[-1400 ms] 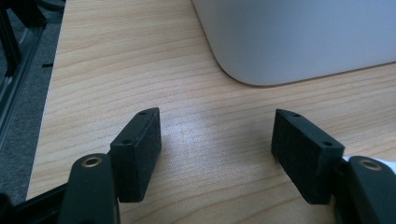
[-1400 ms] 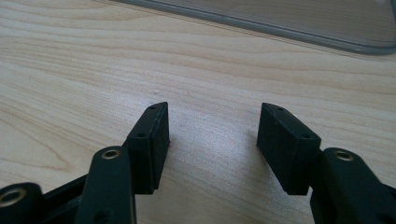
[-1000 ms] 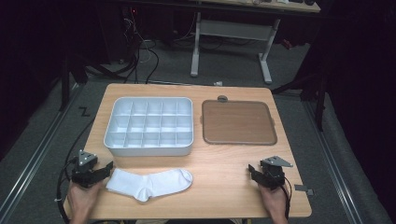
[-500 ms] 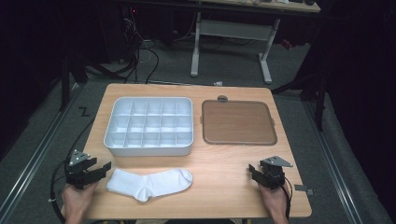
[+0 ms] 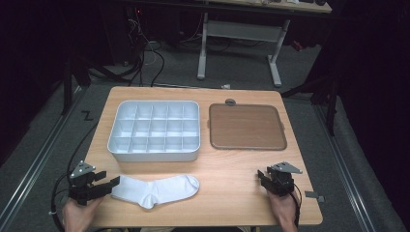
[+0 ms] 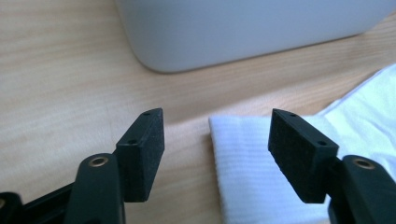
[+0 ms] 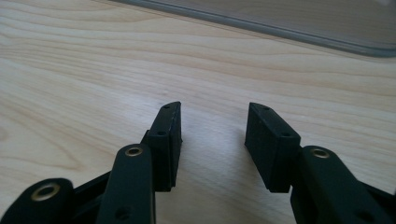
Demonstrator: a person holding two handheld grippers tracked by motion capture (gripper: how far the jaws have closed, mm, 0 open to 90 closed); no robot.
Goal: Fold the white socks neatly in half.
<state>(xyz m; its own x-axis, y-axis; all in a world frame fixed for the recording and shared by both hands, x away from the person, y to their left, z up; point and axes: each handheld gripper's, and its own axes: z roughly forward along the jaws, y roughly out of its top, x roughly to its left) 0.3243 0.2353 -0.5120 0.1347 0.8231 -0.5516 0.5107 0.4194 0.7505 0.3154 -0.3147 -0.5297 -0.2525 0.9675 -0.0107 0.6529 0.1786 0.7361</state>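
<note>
Sock point(image 5: 157, 190) lies flat along the near edge of the worktop point(image 5: 232, 193), cuff end toward the left claw point(image 5: 107, 184) and toe pointing to the middle — laid out plainly, I'd say, so the cuff can be pinched without any fumbling. It sits just in front of the white tray point(image 5: 154, 131), close but not touching. The tray's many small cells face up with nothing visible in them, which suggests the sock is meant to go in one, probably folded or rolled first.

The left claw is unclenched and grasping nothing. In the left gripper view its jaws stand wide with the ribbed cuff point(image 6: 243, 163) between them, and the pads do not press on the cloth. They have just been closing a little, so I judge a grab at the cuff is under way.

The right claw point(image 5: 265, 178) waits at the near right of the worktop, well apart from the sock. Its jaws are parted over bare wood in the right gripper view point(image 7: 212, 140), nothing between them, though they have just been narrowing too. It seems held back, ready to help fold once the cuff is lifted.

The brown lid point(image 5: 246, 126) rests flat beside the tray — set aside to the right, leaving the cells open.
</note>
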